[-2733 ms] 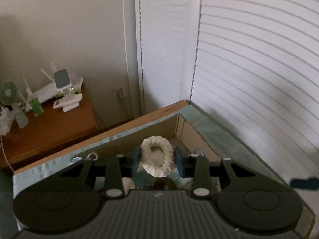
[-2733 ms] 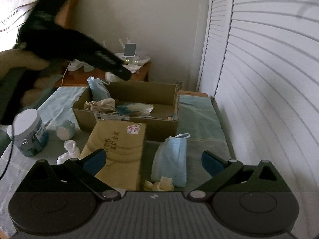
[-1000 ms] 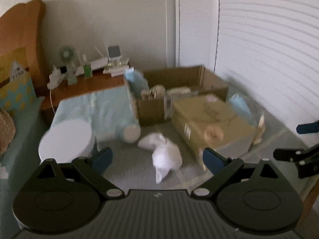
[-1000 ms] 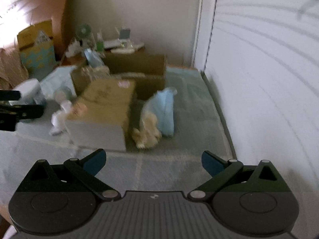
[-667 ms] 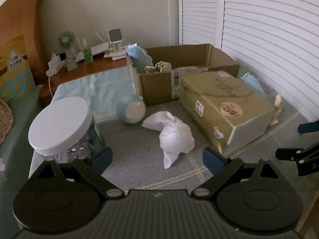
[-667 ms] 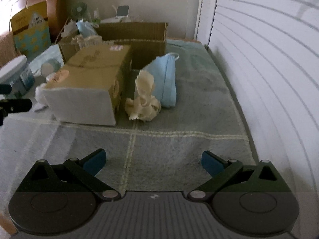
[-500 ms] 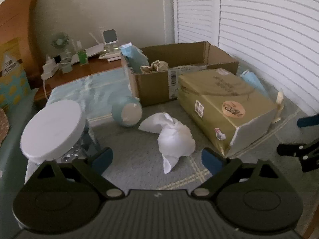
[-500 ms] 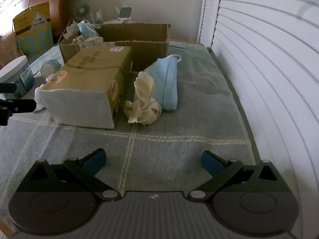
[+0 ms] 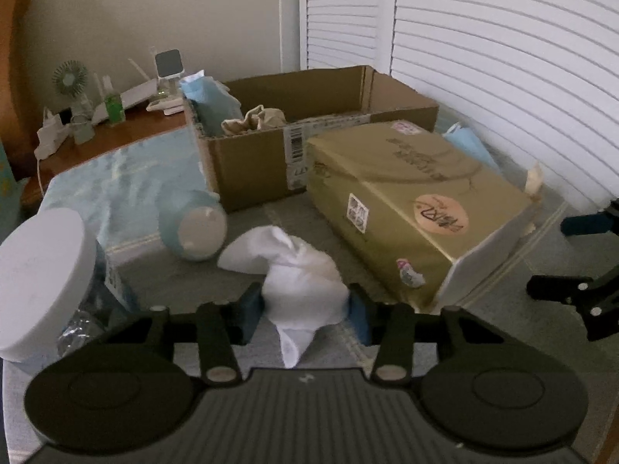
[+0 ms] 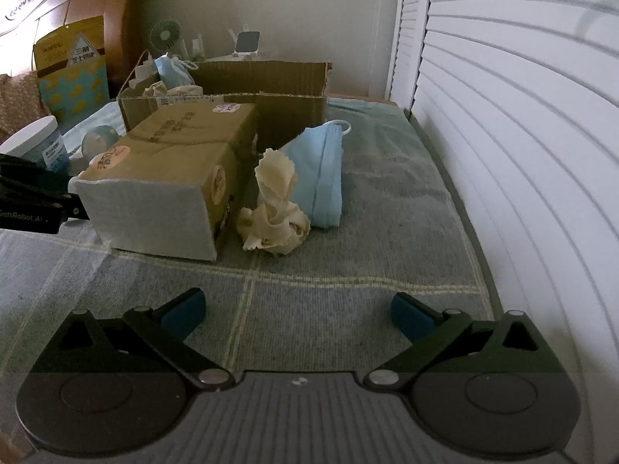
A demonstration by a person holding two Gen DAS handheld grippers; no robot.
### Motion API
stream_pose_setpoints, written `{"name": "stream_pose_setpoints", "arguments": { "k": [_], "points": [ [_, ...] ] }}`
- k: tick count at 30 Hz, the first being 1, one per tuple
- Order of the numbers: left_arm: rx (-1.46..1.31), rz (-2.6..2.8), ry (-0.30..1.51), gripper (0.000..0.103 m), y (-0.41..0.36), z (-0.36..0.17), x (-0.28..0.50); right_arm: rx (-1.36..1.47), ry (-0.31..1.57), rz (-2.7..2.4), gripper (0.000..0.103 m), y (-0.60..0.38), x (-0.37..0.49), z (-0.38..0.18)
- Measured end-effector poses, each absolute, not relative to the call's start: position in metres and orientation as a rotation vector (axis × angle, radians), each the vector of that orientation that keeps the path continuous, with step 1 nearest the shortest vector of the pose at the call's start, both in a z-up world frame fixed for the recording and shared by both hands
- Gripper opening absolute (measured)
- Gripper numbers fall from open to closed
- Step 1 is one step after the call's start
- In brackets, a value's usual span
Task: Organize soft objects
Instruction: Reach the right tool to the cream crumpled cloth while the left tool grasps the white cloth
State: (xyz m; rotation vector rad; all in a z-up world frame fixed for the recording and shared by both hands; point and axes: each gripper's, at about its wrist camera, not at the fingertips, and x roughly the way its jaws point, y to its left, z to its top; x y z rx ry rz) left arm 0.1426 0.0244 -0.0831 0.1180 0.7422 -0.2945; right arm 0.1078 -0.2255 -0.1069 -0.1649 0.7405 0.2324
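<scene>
Two grippers work over the grey mat. The left gripper has its blue pads pressed against either side of the white cloth, which lies bunched on the mat beside the gold pack. The right gripper hangs with its jaws wide apart, the cream cloth and blue mask well ahead of it, near the box.
</scene>
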Motion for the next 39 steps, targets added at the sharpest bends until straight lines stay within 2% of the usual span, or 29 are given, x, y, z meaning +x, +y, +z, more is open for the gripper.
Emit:
{"name": "stream_pose_setpoints", "arguments": {
  "k": [4,8,13,15,19,21,24,36,38,39],
  "points": [
    [0.11,-0.296,0.745,0.046,0.025,-0.082,0.143,-0.18,0.73,0.231,0.099,-0.223,0.11,-0.105],
    [0.105,-0.296,0.746,0.046,0.026,-0.082,0.144,-0.203,0.712,0.232,0.083,-0.219,0.112,-0.101],
    [0.095,-0.297,0.747,0.046,0.027,-0.082,0.146,-0.219,0.685,0.258,0.069,-0.214,0.116,-0.095],
    [0.094,-0.296,0.747,0.046,0.027,-0.082,0.146,-0.222,0.678,0.267,0.057,-0.211,0.12,-0.093],
    [0.095,-0.297,0.747,0.045,0.027,-0.082,0.146,-0.24,0.669,0.275,0.045,-0.205,0.125,-0.092],
    [0.095,-0.303,0.747,0.044,0.027,-0.082,0.146,-0.243,0.667,0.281,0.027,-0.203,0.125,-0.091],
    [0.09,-0.31,0.745,0.043,0.027,-0.081,0.145,-0.243,0.673,0.267,0.024,-0.202,0.125,-0.091],
    [0.097,-0.338,0.739,0.042,0.027,-0.07,0.125,-0.221,0.667,0.253,0.024,-0.212,0.105,-0.078],
    [0.104,-0.331,0.744,0.044,0.027,-0.07,0.121,-0.215,0.676,0.248,0.027,-0.216,0.101,-0.078],
    [0.108,-0.325,0.747,0.045,0.027,-0.071,0.119,-0.214,0.682,0.242,0.035,-0.217,0.1,-0.079]
  ]
}}
